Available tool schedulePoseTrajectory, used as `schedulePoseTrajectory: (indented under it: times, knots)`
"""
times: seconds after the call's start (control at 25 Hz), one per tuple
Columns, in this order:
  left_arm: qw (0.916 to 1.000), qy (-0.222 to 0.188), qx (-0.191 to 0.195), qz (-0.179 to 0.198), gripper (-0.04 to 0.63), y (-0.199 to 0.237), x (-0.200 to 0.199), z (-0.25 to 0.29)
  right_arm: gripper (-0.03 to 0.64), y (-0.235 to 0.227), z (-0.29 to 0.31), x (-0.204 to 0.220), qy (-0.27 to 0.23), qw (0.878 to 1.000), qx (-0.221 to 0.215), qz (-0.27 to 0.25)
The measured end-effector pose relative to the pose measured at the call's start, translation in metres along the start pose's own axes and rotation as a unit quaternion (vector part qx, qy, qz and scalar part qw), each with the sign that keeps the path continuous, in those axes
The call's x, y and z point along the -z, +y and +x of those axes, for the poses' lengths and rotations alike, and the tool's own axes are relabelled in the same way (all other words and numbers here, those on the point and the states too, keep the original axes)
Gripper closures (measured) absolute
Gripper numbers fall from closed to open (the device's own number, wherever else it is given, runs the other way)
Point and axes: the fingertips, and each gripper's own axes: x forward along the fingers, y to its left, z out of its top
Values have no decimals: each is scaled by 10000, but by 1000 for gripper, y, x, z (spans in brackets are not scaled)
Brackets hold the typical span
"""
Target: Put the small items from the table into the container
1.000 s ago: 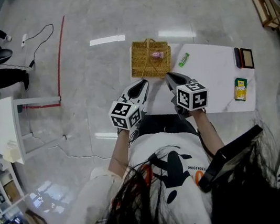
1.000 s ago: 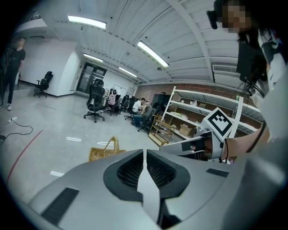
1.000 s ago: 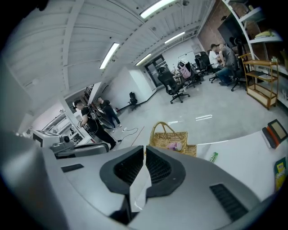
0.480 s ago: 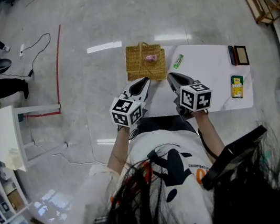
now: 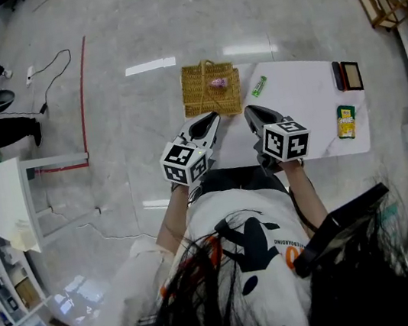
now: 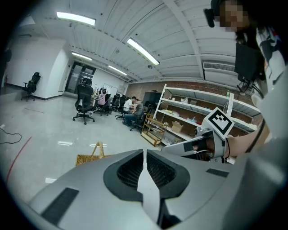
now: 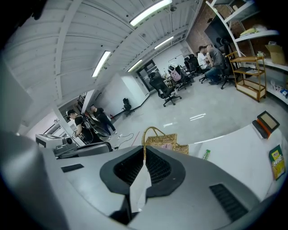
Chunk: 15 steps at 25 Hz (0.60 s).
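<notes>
Both grippers are close to the body, over the near edge of the white rectangular tabletop (image 5: 312,113). Left gripper (image 5: 210,119): jaws pressed together, nothing between them. Right gripper (image 5: 249,111): likewise closed and empty. They point forward side by side.

Midway along the right edge lies a flat yellow-green packet (image 5: 346,120), well apart from both grippers.

Farther on, a small green oblong packet (image 5: 259,86) lies flat near the far left corner, just beside the right side of the woven straw basket (image 5: 204,96). Its long axis runs diagonally, near-left to far-right. It sits ahead and slightly right of the right gripper's tips, so the right hand is the nearer one. Judgement: the jaws must first open, then close across the packet's short width, with the wrist rolled to suit the diagonal.

The basket is at the far left corner; I cannot tell whether it rests on the tabletop or just off it. A small pink item (image 5: 218,83) is already inside.

In the far right corner, a dark red case (image 5: 340,75) lies just beside a brown-framed flat square (image 5: 353,75).
</notes>
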Motion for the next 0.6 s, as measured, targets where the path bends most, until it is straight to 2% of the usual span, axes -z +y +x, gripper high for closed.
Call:
schedulePoseTrajectory:
  times: [0.28, 0.6]
  knots:
    - [9998, 158, 101, -12, 580, 3, 9, 7, 589, -23, 6, 10, 13, 9993, 291, 247]
    - [9983, 530, 211, -115, 580, 17, 46, 30, 588, -93, 38, 43, 396, 9938, 875, 554]
